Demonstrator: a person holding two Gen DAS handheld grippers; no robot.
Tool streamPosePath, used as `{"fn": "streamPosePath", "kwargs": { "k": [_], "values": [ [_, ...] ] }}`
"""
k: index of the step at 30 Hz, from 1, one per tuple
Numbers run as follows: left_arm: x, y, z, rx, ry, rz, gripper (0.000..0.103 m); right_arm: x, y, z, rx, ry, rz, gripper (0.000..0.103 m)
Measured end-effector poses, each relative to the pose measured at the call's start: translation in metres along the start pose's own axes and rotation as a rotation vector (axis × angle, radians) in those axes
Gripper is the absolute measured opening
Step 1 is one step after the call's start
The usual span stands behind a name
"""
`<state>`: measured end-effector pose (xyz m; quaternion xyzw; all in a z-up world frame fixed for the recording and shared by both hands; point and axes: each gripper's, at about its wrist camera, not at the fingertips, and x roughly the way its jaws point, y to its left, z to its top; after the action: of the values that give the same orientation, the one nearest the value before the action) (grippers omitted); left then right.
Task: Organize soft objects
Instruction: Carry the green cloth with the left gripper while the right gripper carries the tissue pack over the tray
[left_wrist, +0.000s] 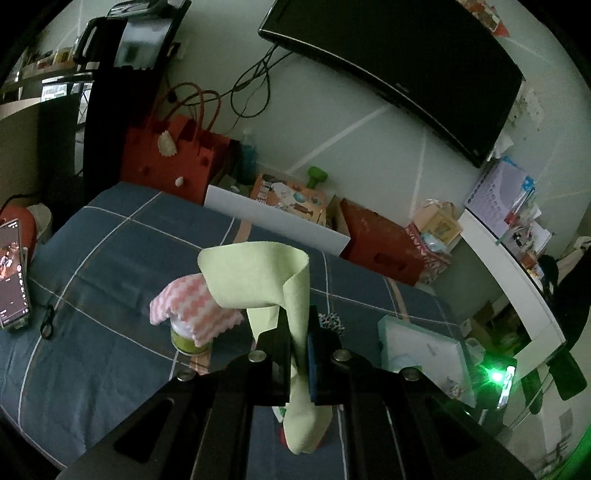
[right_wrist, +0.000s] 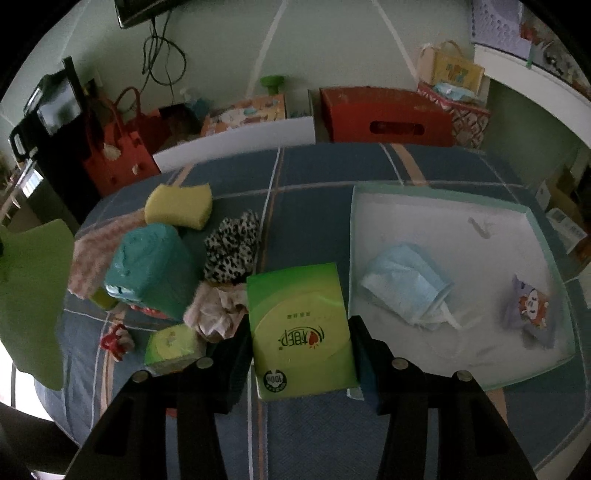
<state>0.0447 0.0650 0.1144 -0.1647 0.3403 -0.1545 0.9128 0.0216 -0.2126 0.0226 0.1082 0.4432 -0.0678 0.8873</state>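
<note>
- Left gripper (left_wrist: 297, 325): clamped on pale green cloth (left_wrist: 266, 275), raised above the bed (left_wrist: 110, 240), flopping forward past the fingertips.
- Ahead-left of right gripper (right_wrist: 301, 332): unsorted pile – yellow sponge (right_wrist: 179, 208), teal pack (right_wrist: 151, 266), leopard scrunchie (right_wrist: 232, 247).
- Right gripper: pinching green tissue pack (right_wrist: 301, 328), just left of tray (right_wrist: 535, 218).
- Already in tray: blue mask (right_wrist: 402, 284), small pouch (right_wrist: 532, 310). Roughly early stage.

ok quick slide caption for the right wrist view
Right claw grips a green tissue pack beside a shallow tray holding a face mask on the bed.
</note>
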Motion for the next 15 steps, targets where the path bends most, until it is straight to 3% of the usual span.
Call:
{"fn": "streamPosePath", "kwargs": {
  "k": [15],
  "values": [
    [-0.008,-0.026,0.013,0.049,-0.018,-0.053,0.006,-0.026,-0.008,0.012,0.025,-0.066,0.009,0.053]
  ]
}}
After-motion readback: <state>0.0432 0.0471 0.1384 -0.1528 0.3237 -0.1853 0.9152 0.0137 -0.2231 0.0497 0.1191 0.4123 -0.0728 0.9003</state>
